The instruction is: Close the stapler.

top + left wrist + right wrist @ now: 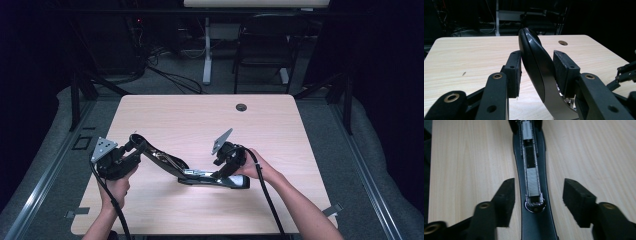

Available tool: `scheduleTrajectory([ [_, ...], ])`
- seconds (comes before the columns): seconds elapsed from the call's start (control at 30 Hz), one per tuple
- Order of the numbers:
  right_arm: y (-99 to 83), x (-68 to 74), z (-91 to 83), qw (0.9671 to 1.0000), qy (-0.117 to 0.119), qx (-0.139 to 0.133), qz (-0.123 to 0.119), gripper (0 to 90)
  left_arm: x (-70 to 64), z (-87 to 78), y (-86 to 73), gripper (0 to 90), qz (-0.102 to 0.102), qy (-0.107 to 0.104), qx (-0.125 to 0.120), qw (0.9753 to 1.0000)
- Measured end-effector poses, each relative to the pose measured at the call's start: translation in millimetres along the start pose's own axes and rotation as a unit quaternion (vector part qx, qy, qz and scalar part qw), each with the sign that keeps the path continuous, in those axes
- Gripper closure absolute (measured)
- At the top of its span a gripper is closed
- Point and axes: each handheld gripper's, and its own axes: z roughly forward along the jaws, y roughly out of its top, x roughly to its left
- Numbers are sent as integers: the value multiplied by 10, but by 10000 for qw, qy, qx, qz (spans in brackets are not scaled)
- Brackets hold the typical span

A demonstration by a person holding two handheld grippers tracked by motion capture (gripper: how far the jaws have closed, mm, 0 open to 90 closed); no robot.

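Observation:
A black stapler (167,160) lies swung open on the wooden table (200,120). Its base with the metal staple channel (532,180) rests flat, and its black top arm (536,65) rises up to the left. My left gripper (134,145) (536,62) is shut on the tip of that raised arm, one pad on each side. My right gripper (219,174) (539,195) hovers open over the base, its pads (505,195) standing clear of both sides of the base. Several staples sit in the channel.
A round cable hole (241,107) (563,42) sits near the table's far edge. Beyond the table stand a dark chair (262,45) and a white desk leg (207,50). A cable trails from each gripper over the near edge.

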Motion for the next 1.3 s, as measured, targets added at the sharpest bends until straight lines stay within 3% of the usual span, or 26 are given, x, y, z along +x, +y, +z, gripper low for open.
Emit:
scheduleTrajectory([
  [0.17,-31,30,-106,9991,-265,-88,316,299,-1,-2,1,604,5,-8,12,10000],
  [0.2,-48,43,-163,9979,-365,-171,500,267,-7,-3,1,604,11,0,4,10000],
  [0.27,-64,68,-217,9966,-486,-182,645,232,-13,-3,2,604,17,9,-6,10000],
  [0.5,-165,173,-403,9915,-861,-258,941,216,-24,-5,5,604,46,17,1,10000],
  [0.7,-260,230,-484,9890,-1006,-268,1051,229,-37,0,8,604,72,45,-21,10000],
  [0.73,-270,237,-571,9902,-919,194,1036,234,-41,1,10,604,93,55,-18,9999],
  [0.87,-307,258,-616,9902,-857,260,1071,244,-51,4,14,604,98,57,-20,9999],
  [0.9,-319,270,-603,9897,-885,109,1123,247,-51,3,16,604,100,52,-7,9999],
  [1.03,-310,278,-628,9895,-960,98,1080,260,-57,6,21,605,114,45,-8,9999],
  [1.07,-312,298,-571,9860,-1220,-303,1098,266,-67,8,27,605,123,58,-6,9999],
  [1.3,-267,324,-607,9855,-1310,-379,1011,358,-108,20,54,607,145,19,-44,9999],
])
